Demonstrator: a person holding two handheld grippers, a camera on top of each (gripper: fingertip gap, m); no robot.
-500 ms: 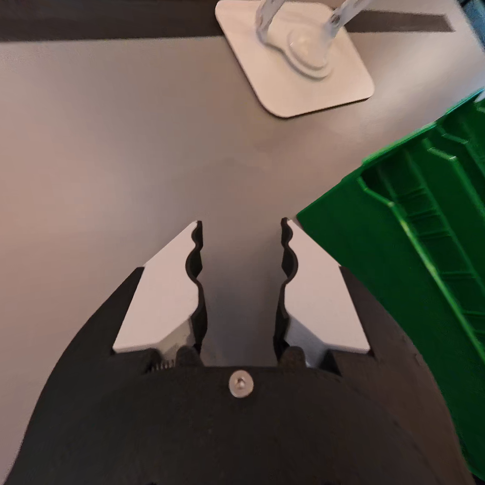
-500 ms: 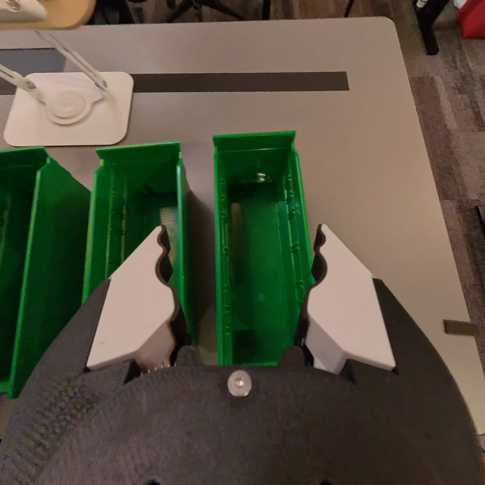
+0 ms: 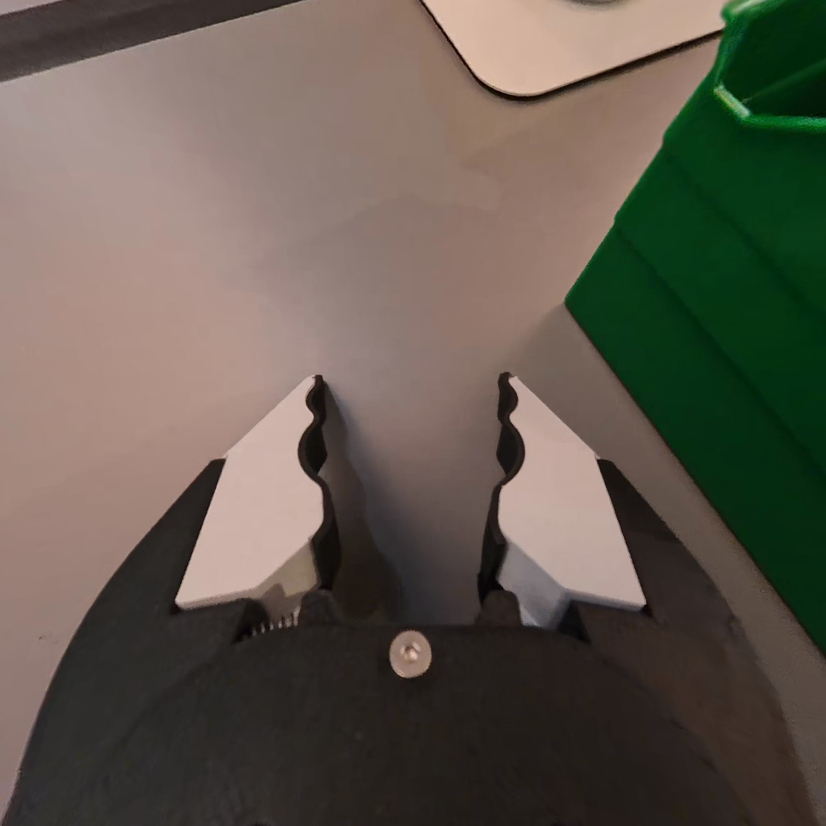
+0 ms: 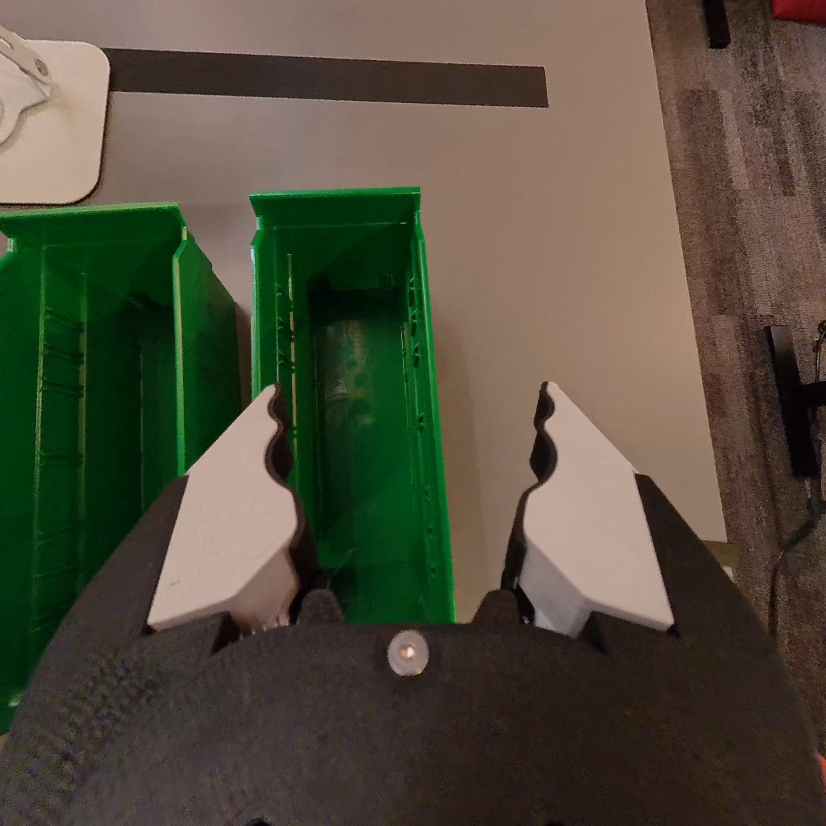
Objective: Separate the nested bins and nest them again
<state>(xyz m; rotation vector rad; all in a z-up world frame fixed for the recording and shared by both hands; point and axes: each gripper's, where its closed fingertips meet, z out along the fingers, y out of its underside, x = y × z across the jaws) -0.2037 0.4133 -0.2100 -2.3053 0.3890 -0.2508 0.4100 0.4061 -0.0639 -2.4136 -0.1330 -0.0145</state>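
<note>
the left bin (image 4: 89, 402) ran off the frame's left edge in the right wrist view, and the right gripper (image 4: 409, 386) body hid the near ends of both bins. the left wrist view caught only a blurred green bin (image 3: 715, 277) wall, cut off at the right edge, just beside the right fingertip of the left gripper (image 3: 411, 377). that gripper's jaws stood released, nothing between them but bare grey table (image 3: 223, 223). the right gripper's jaws were spread wide above the right bin (image 4: 357, 447), grasping nothing. both bins were glossy ribbed plastic, long and narrow, side by side. a white rounded base plate (image 4: 44, 125) sat beyond.
</note>
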